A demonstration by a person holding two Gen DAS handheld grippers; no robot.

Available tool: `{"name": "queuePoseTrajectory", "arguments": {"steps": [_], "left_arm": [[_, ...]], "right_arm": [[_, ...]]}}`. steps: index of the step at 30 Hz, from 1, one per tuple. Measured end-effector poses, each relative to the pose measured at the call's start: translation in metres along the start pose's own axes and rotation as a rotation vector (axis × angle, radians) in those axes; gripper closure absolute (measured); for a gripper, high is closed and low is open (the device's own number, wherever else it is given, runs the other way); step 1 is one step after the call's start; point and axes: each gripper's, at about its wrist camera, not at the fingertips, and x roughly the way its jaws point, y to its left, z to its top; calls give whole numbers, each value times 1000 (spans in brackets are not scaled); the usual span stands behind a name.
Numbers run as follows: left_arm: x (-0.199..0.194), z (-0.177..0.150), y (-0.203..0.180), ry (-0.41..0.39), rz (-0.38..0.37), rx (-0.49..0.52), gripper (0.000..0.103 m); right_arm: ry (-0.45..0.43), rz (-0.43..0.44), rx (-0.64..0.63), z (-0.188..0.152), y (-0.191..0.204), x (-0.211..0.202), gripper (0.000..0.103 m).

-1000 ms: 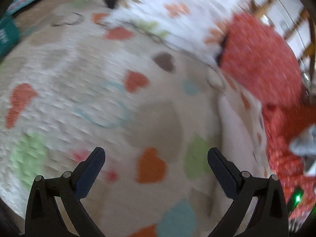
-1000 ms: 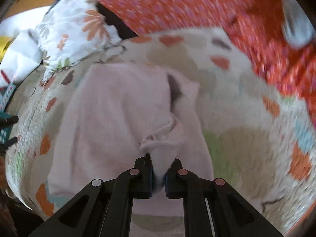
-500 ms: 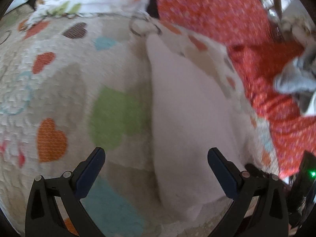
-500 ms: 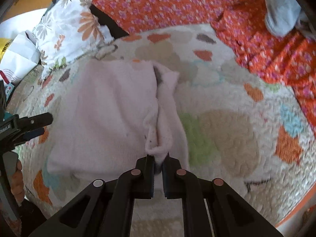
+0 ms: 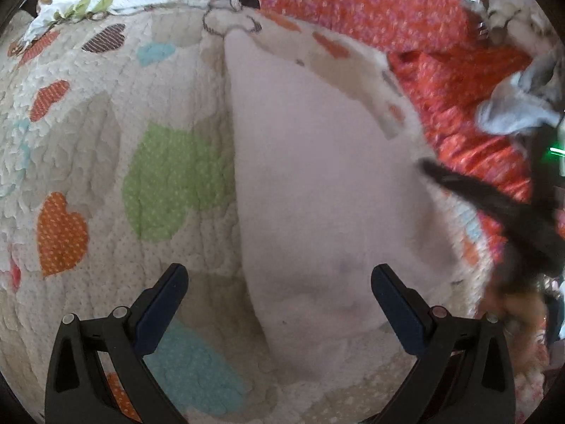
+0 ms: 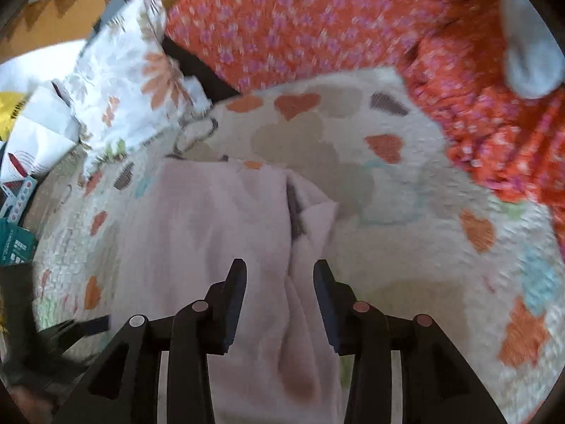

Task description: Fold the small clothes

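My right claw (image 6: 279, 304) has just been opening, the pink garment (image 6: 212, 247) loose between its jaws, lying lengthwise away from it on the quilt (image 6: 406, 247). Only my right view shows the folded flap (image 6: 314, 226). My left claw (image 5: 279, 312) stands wide apart over the garment's near end.

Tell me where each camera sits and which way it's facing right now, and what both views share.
Left wrist: on the left hand-held gripper, angled down at the heart quilt and pale pink garment; its open fingers show, and the right hand-held gripper blurs in at the right edge.
Right wrist: on the right hand-held gripper, angled down along the garment's folded edge; its jaws have just been opening, off the cloth lying between them.
Shared: the garment, quilt, floral pillow, orange bedspread.
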Motion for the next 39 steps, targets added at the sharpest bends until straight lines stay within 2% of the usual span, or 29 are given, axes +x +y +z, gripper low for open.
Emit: {"name": "queuePoseTrajectory", "arguments": {"steps": [3, 5, 8, 11, 13, 16, 18, 20, 22, 24, 26, 29, 32, 36, 39], "left_arm": [[-12, 6, 12, -33, 14, -28, 0], [-18, 12, 26, -50, 36, -65, 0], [-21, 18, 40, -62, 50, -119, 0], [-15, 20, 36, -66, 56, -116, 0], [-8, 17, 29, -47, 55, -94, 0], [12, 9, 15, 11, 45, -54, 0], [27, 4, 13, 67, 73, -38, 0], [33, 2, 3, 60, 145, 33, 0], [32, 2, 0, 52, 165, 52, 0], [29, 4, 7, 58, 129, 13, 0], [23, 7, 18, 51, 85, -35, 0], [12, 9, 30, 13, 90, -65, 0], [-2, 6, 40, -31, 117, -85, 0], [-7, 3, 55, -47, 130, -120, 0], [-7, 2, 63, -45, 142, -139, 0]], "right_arm": [[103, 58, 13, 6, 0, 45, 60], [133, 114, 39, -1, 1, 59, 85], [85, 137, 33, 0, 7, 43, 89], [15, 91, 11, -4, 4, 16, 90], [-1, 35, 14, -10, -5, 6, 90], [30, -41, 6, -18, -19, 8, 90], [73, -57, -11, -21, -23, 17, 87], [71, -89, -38, -22, -20, 20, 76], [40, -77, -25, -18, -22, 12, 75], [-26, -57, 12, -12, -26, -1, 69], [-103, -42, 42, -6, -26, -15, 69], [-147, 5, 19, -1, -10, -22, 69], [-112, 44, -37, 0, 15, -10, 69], [-38, 94, -80, 18, 37, 25, 69], [88, 114, -59, 28, 30, 68, 69]]}}
